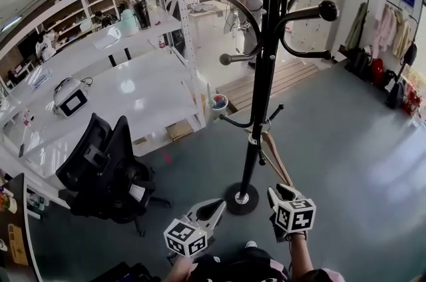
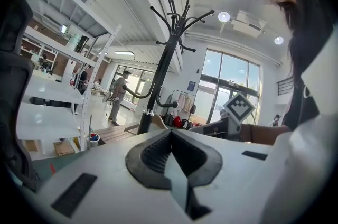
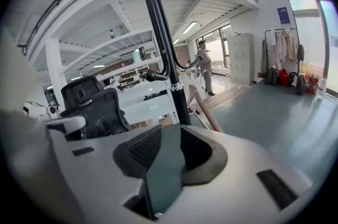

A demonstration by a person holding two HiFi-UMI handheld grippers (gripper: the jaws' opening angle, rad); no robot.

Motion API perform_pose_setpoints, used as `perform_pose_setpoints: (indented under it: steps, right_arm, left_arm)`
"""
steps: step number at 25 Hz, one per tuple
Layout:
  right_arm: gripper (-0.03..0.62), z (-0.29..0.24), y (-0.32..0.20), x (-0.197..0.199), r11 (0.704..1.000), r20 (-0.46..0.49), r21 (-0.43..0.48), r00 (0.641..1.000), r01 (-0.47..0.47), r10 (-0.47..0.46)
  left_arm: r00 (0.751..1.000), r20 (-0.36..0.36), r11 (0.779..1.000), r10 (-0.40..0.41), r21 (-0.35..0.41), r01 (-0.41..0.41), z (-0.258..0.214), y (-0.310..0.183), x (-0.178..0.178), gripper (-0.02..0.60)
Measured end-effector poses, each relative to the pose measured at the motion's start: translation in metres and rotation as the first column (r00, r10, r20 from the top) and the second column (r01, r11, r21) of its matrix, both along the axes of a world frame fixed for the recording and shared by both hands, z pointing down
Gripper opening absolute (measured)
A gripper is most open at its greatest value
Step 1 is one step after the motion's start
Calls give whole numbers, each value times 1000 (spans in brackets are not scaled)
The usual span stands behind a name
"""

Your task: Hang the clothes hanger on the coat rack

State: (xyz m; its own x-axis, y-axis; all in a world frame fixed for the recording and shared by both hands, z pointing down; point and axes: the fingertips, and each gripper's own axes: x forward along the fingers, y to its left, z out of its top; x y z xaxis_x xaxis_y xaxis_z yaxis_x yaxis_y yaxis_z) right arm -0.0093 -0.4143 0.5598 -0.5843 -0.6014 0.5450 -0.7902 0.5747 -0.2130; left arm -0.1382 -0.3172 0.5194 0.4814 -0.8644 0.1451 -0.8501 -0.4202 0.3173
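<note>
The black coat rack stands on a round base just ahead of me. A wooden clothes hanger hangs low on its pole, by the small lower hooks, one arm slanting down to the right; it also shows as the hanger beside the pole. My right gripper hovers near the base, right of the pole, jaws open and empty, apart from the hanger. In its own view the right gripper has floor between its pads. My left gripper is left of the base, shut and empty; the left gripper faces the rack.
A black office chair stands at the left beside white tables and a white shelf post. A small bowl sits on the floor by the post. A person stands beyond a wooden platform. Clothes hang on a rail at far right.
</note>
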Motion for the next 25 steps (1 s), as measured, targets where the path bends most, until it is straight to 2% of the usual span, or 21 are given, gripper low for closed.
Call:
perform_pose_setpoints:
  steps: [3, 7, 11, 14, 21, 25]
  right_arm:
    - [118, 0, 34, -11, 1000, 39, 0, 999, -18, 18]
    - [117, 6, 75, -27, 1000, 39, 1, 999, -29, 28]
    - [90, 7, 114, -35, 998, 58, 10, 997, -57, 57]
    - [50, 6, 147, -35, 996, 74, 8, 994, -86, 86]
    - [22, 13, 214, -25, 993, 72, -28, 991, -115, 117]
    - [18, 10, 235, -13, 992, 69, -20, 990, -122, 123]
  left_arm:
    - [999, 0, 999, 34, 8, -34, 0, 13, -5, 0]
    - [995, 0, 995, 97, 4, -97, 4, 37, -7, 0]
    - [986, -1, 986, 168, -11, -168, 12, 65, -3, 0]
    - [976, -11, 976, 218, -26, -218, 17, 88, 4, 0]
    - [948, -33, 947, 317, -39, -318, 24, 132, 32, 0]
    - [943, -32, 943, 331, -17, -331, 15, 147, 43, 0]
